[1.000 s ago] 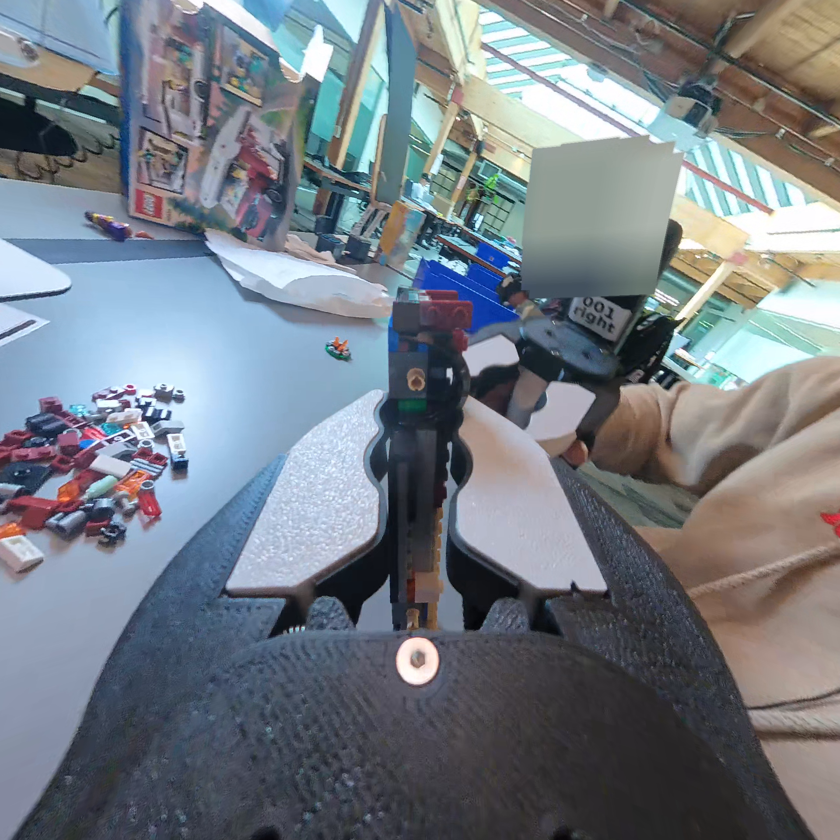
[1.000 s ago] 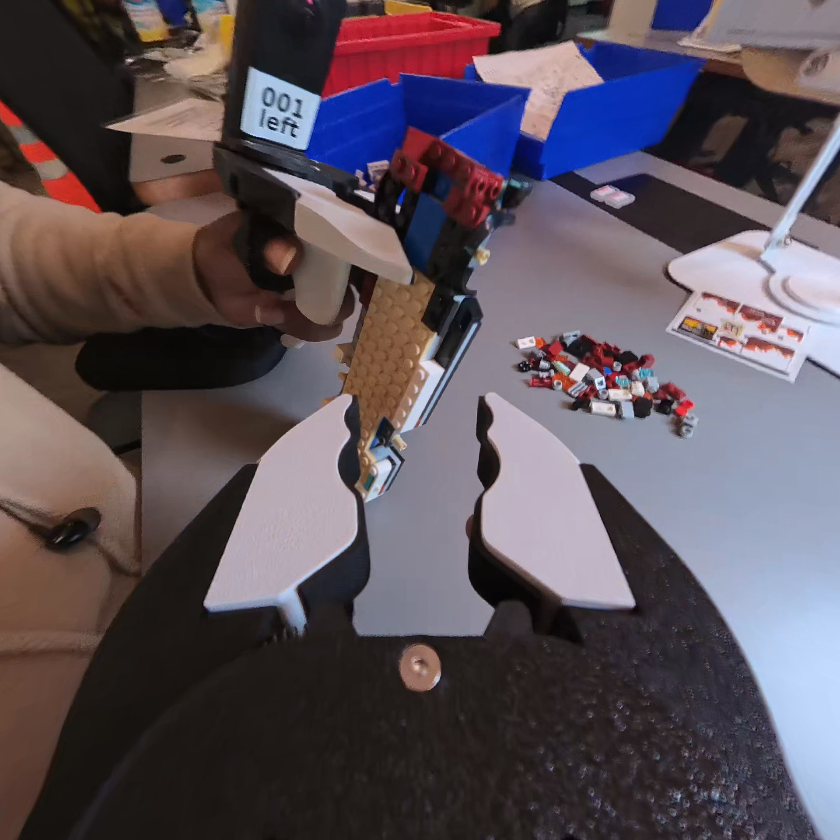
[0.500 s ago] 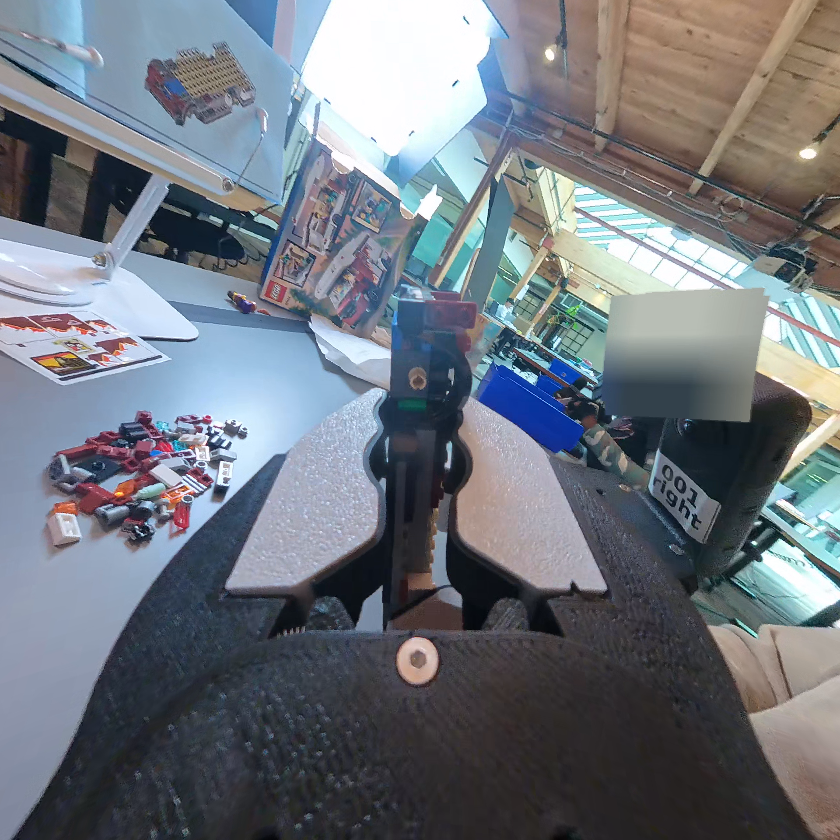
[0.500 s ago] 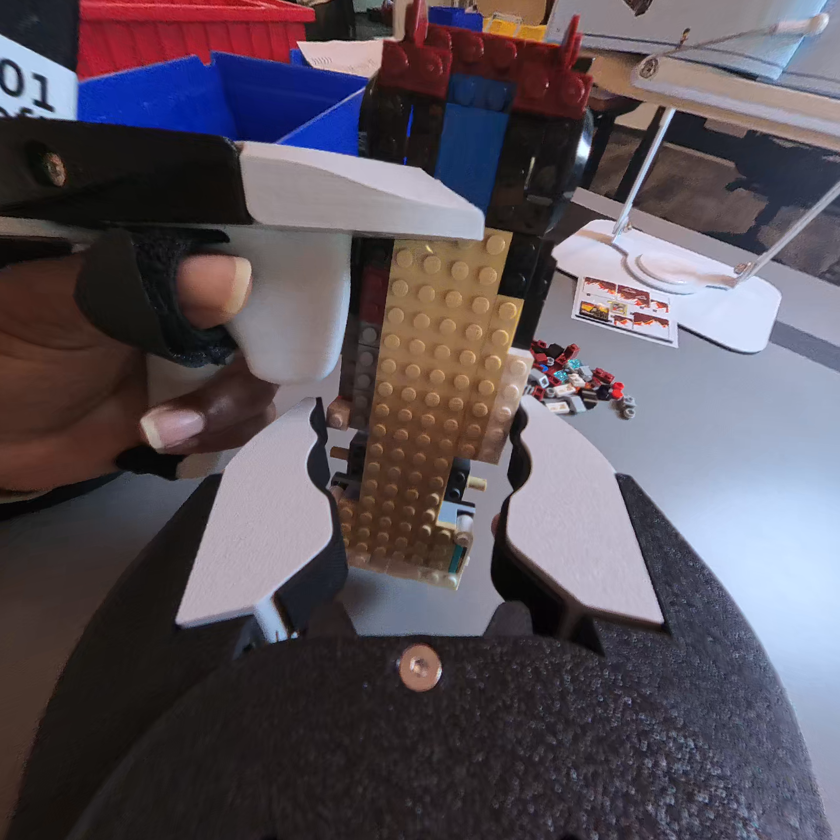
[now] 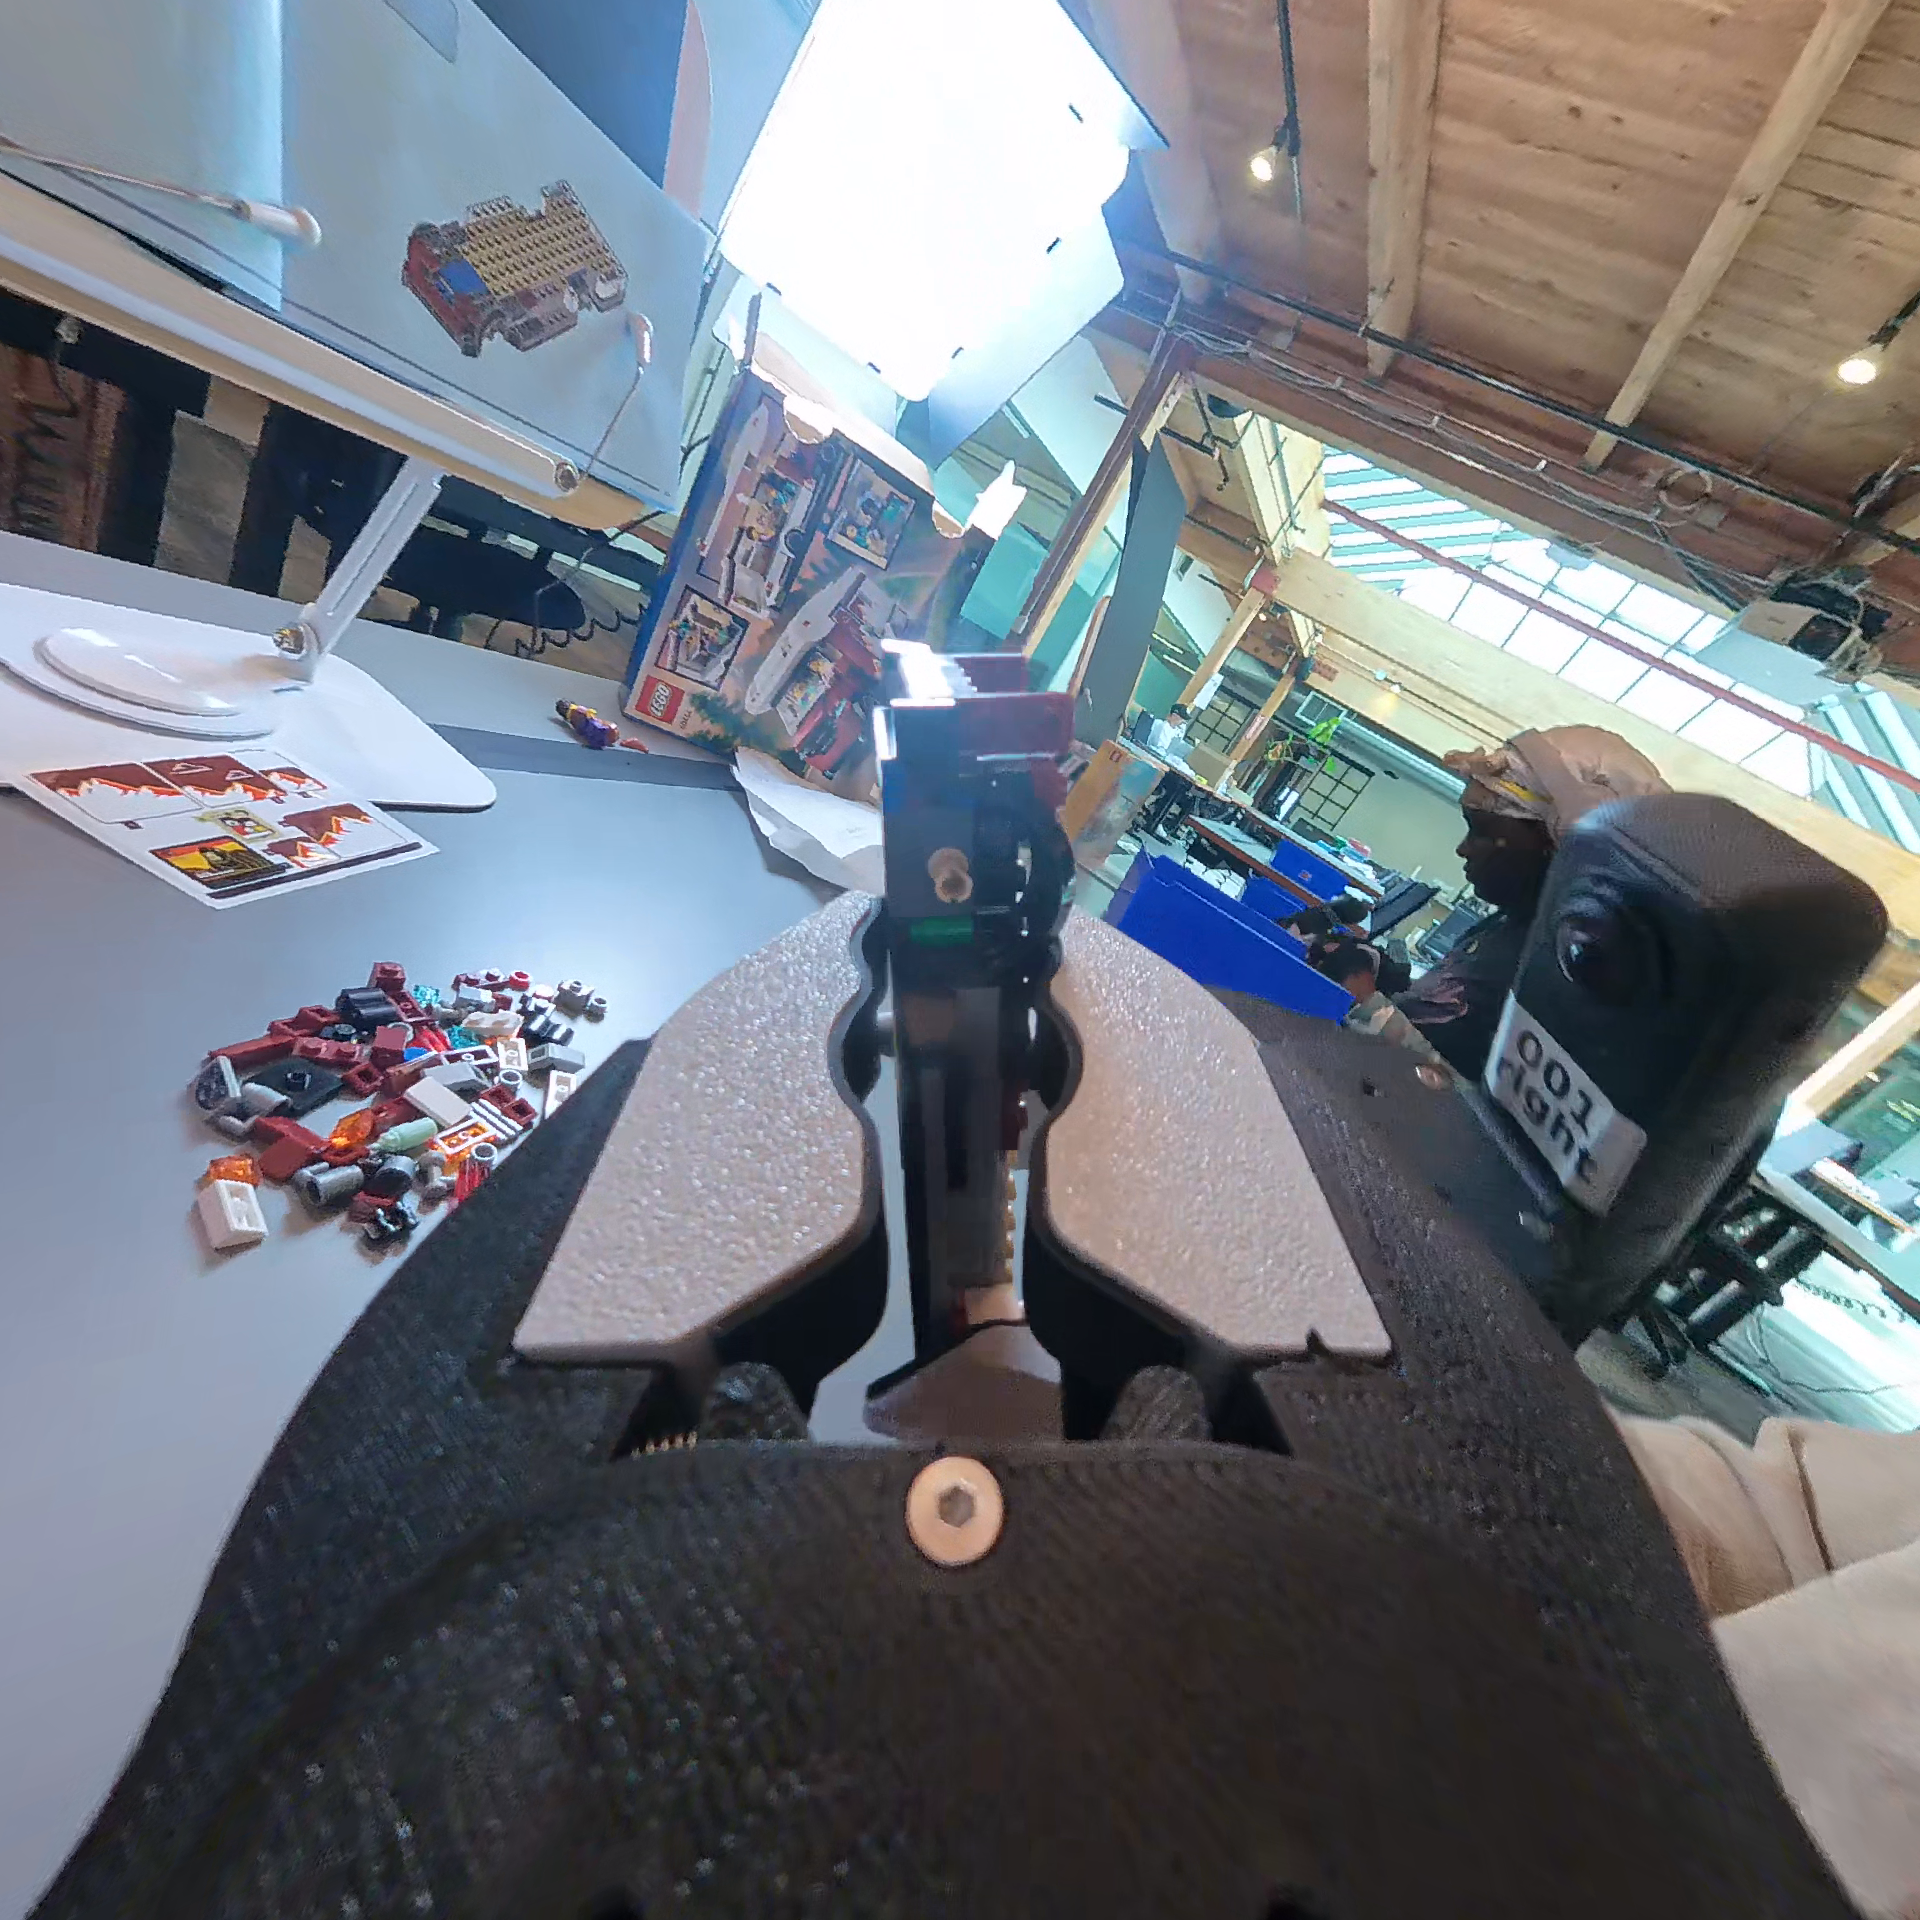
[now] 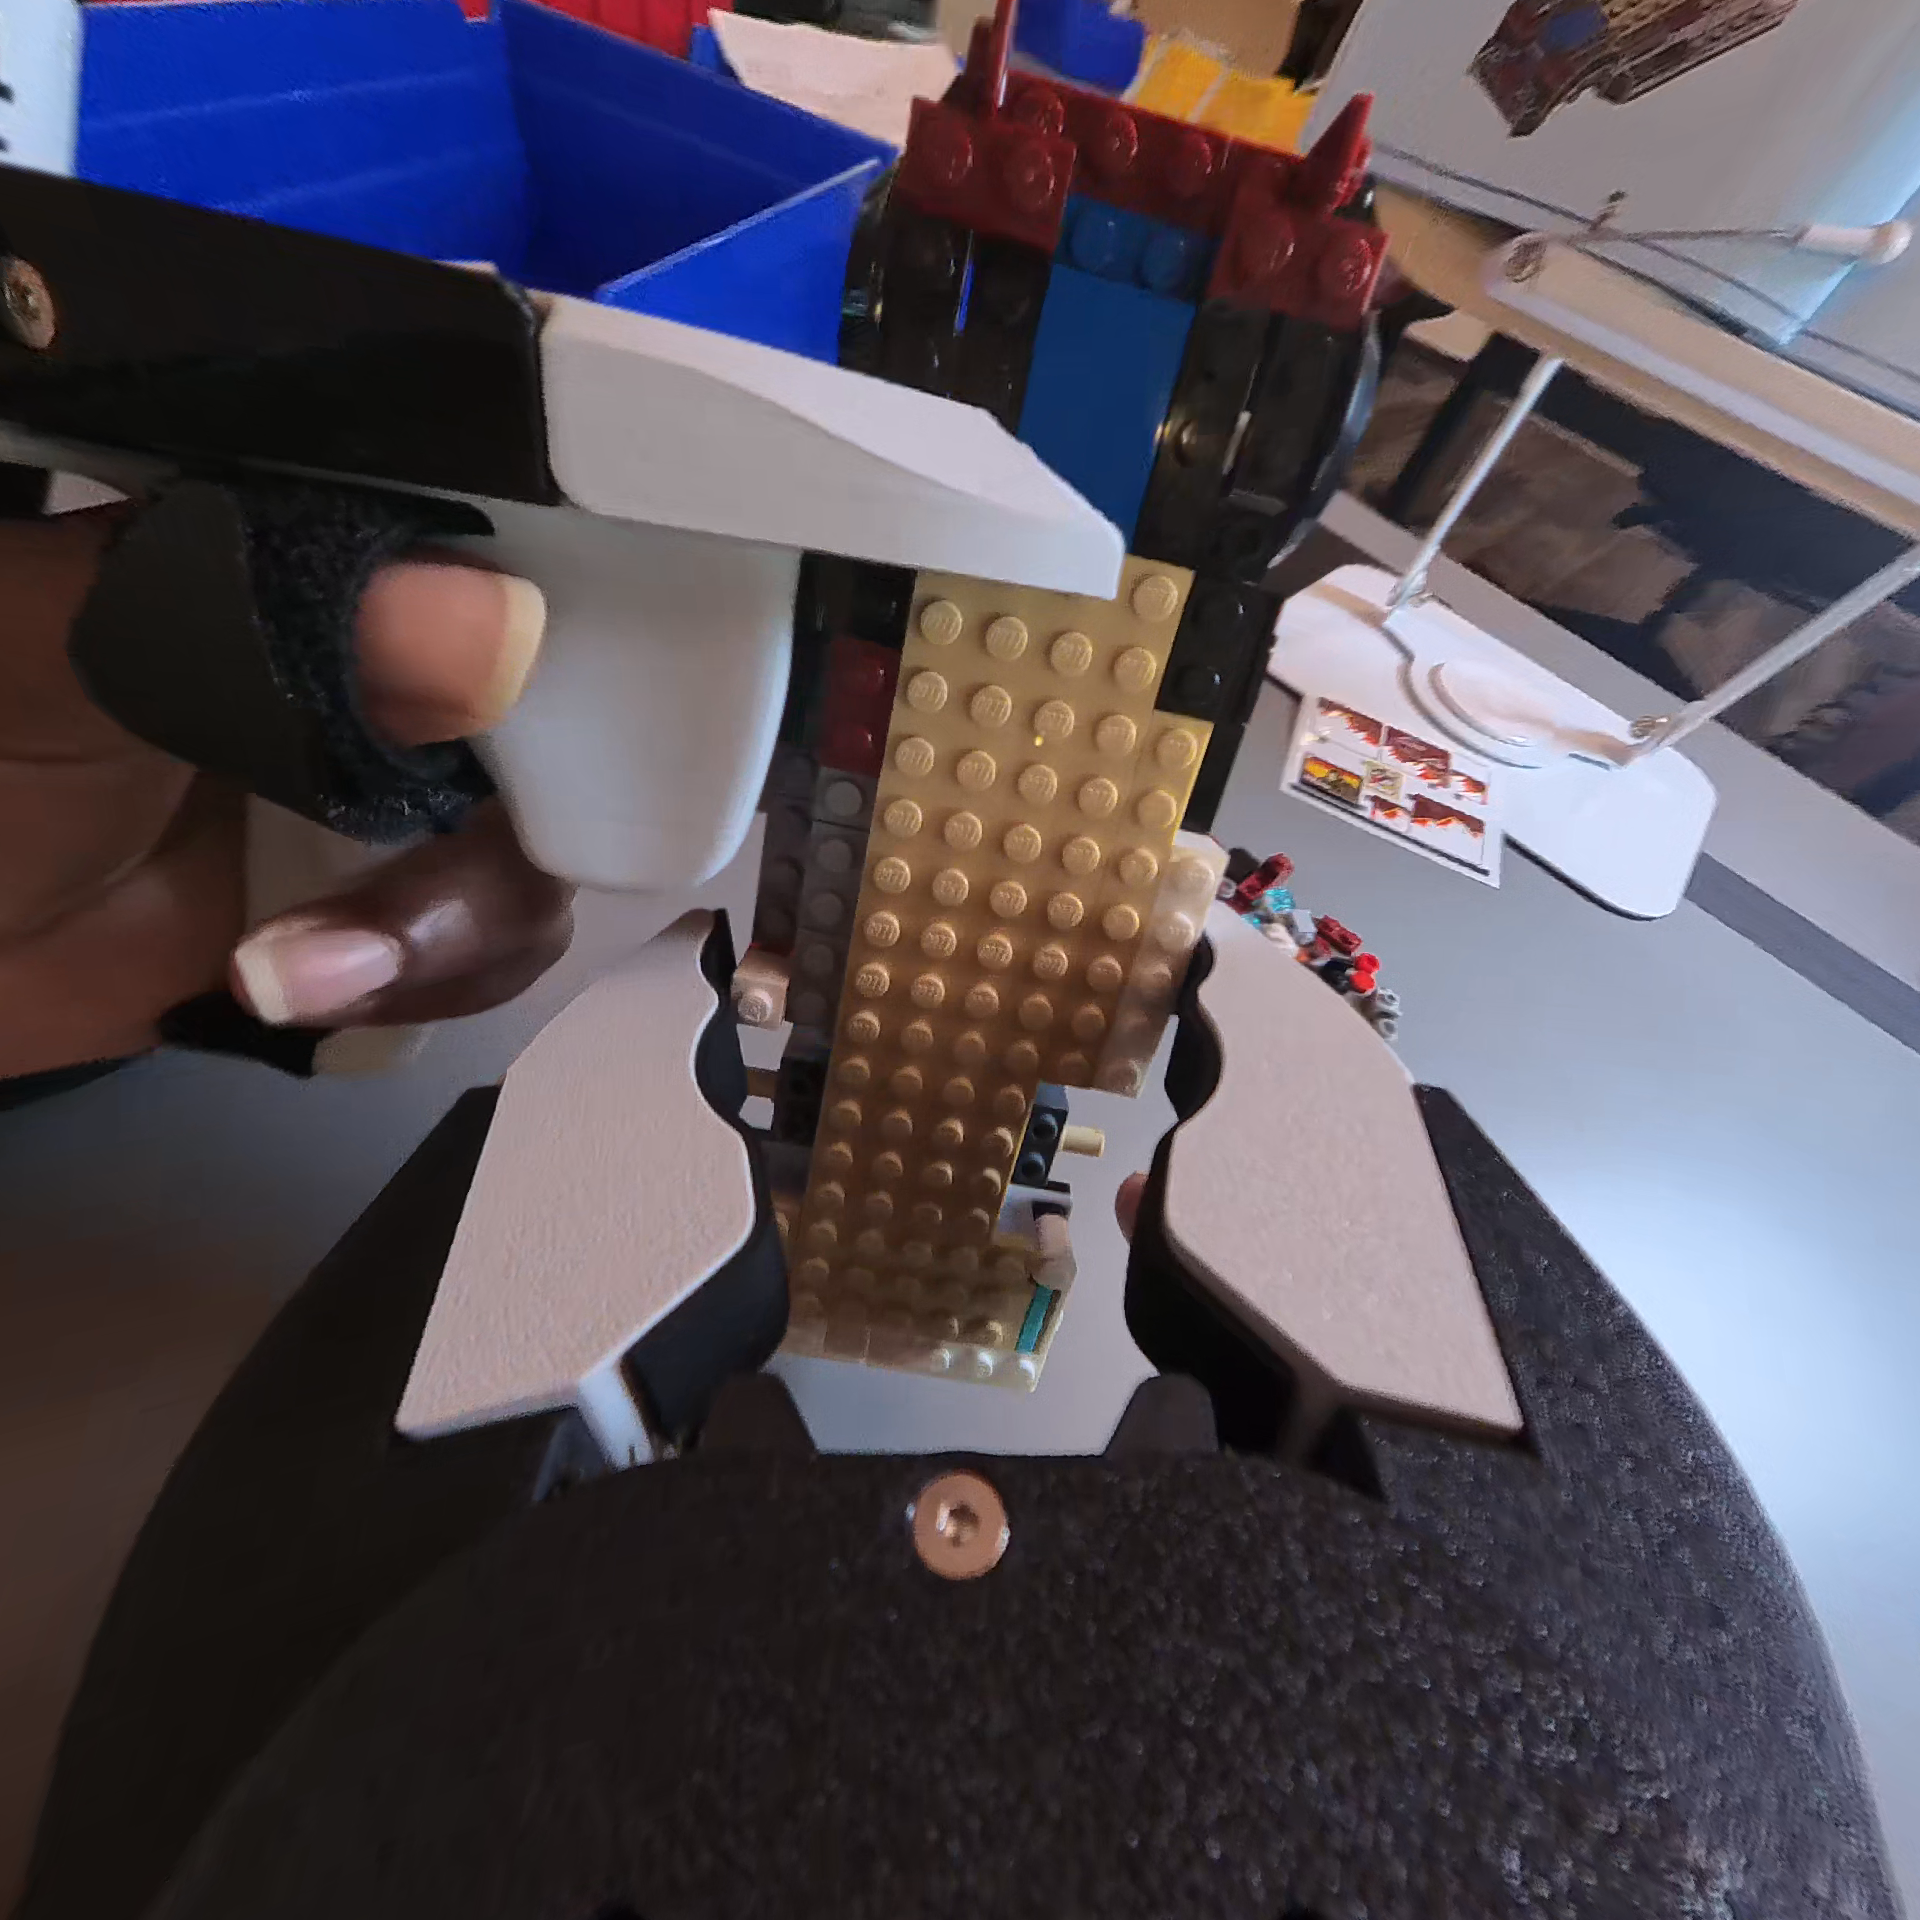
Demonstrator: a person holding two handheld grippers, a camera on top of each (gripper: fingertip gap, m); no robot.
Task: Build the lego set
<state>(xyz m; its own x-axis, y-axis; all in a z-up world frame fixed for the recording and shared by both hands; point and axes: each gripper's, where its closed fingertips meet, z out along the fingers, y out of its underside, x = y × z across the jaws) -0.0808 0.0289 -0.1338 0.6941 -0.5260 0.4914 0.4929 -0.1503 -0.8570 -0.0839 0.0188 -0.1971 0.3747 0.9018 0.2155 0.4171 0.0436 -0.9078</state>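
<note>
Left gripper (image 5: 958,997) clamped edge-on around tall tan-studded, black, blue, dark-red toy-brick model (image 6: 1023,831), held above grey table (image 5: 520,935). Right gripper (image 6: 956,1039) spread wide, model's lower end between its fingers; contact unclear. Loose small brick pile (image 5: 384,1081) on table, left.

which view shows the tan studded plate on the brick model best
The right wrist view: the tan studded plate faces the camera, studs plain. The left wrist view shows the brick model edge-on between its jaws, with only a thin tan sliver.

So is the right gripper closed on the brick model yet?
Cannot tell: the right gripper straddles the brick model, its right finger touching, the left unclear.
</note>
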